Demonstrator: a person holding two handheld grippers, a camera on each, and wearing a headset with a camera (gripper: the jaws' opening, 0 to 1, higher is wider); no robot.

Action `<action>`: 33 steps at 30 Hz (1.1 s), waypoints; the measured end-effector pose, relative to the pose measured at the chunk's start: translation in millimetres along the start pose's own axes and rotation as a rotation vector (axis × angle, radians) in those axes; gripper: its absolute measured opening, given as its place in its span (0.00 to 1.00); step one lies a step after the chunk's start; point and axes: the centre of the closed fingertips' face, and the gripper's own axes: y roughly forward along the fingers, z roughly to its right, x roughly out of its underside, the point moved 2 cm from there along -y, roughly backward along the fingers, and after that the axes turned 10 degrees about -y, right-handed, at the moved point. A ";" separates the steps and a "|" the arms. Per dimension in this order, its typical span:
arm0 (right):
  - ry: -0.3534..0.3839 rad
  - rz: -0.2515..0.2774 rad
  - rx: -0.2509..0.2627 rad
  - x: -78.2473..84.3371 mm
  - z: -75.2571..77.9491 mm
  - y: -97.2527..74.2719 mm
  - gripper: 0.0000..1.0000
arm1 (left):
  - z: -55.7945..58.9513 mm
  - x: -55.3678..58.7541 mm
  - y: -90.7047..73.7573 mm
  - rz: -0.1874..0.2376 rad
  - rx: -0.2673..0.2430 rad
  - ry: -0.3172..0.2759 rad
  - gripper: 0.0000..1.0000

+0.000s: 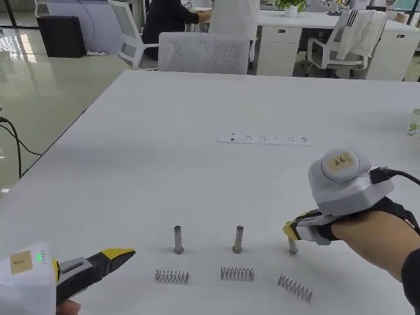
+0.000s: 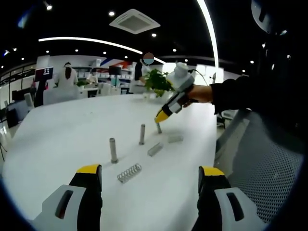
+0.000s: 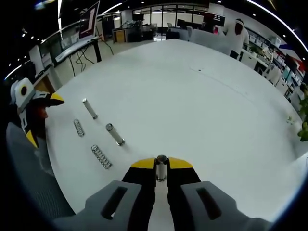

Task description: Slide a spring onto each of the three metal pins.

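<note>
At the near left of the white table [image 1: 197, 118], the black, yellow-tipped left gripper [image 1: 126, 253] hovers low with its jaws spread wide and nothing between them, as its own view makes plain. Right of it stands the left pin [image 1: 178, 239], a short upright grey metal cylinder on a small foot. Nearer than that lies the left spring [image 1: 172, 277], a small coil of bare steel wire on its side. The middle pin [image 1: 238, 239] and middle spring [image 1: 237, 273] repeat the pairing, each apart from the other. Further right, the right pin [image 3: 161, 163] is clamped near its top between the closed jaws of the right gripper [image 1: 290, 231], while the right spring [image 1: 294, 288] lies slanted just on the near side of it. No pin carries a spring yet. The springs look light, bouncy and inclined to roll or squirt out of a hard pinch. A gentle hold across the coils near one end, leaving the bore free, would probably suit. The pins seem stiff, smooth and easy to tip.
</note>
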 end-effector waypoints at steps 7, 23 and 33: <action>0.003 0.020 0.008 4.1 -3.4 -4.9 0.05 | 0.1 1.0 -1.3 0.001 0.001 -0.001 0.79; 0.014 0.044 0.000 8.3 -2.4 -7.6 0.05 | -1.2 1.4 -0.8 0.002 0.003 0.000 0.78; 0.007 0.059 -0.009 8.5 -4.1 -8.5 0.05 | 0.0 1.9 -0.5 -0.004 0.005 0.004 0.78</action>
